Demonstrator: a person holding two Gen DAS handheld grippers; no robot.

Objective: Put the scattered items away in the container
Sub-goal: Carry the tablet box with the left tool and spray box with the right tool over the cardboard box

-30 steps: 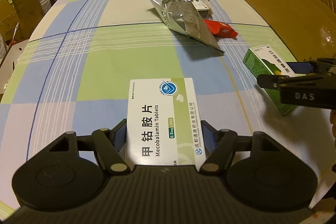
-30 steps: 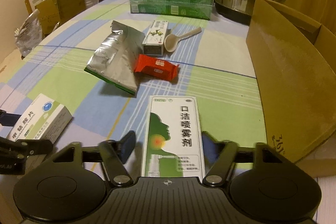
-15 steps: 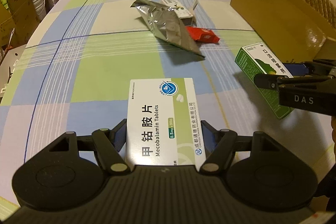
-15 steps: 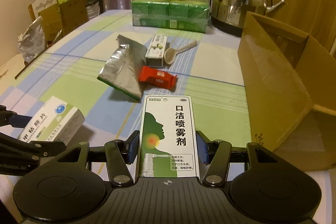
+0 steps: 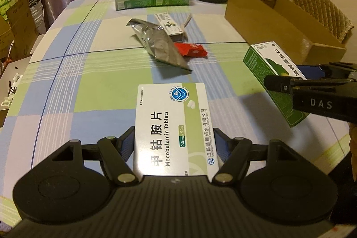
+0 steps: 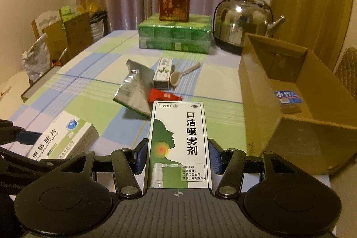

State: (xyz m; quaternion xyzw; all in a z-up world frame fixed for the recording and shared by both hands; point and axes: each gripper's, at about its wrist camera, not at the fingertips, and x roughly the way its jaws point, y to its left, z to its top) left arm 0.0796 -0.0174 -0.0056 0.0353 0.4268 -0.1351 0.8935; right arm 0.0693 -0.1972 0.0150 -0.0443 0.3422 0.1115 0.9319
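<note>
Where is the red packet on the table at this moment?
In the left wrist view the red packet lies mid-table, partly under the crumpled silver foil bag, with the white box just beyond it and the cardboard box to its right.

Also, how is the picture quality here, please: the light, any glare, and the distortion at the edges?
Left wrist view: dim warm light, table edge bowed by the fisheye, dark corners. Right wrist view: glare on the steel kettle, text on the spray box sharp, curtains soft.
</note>
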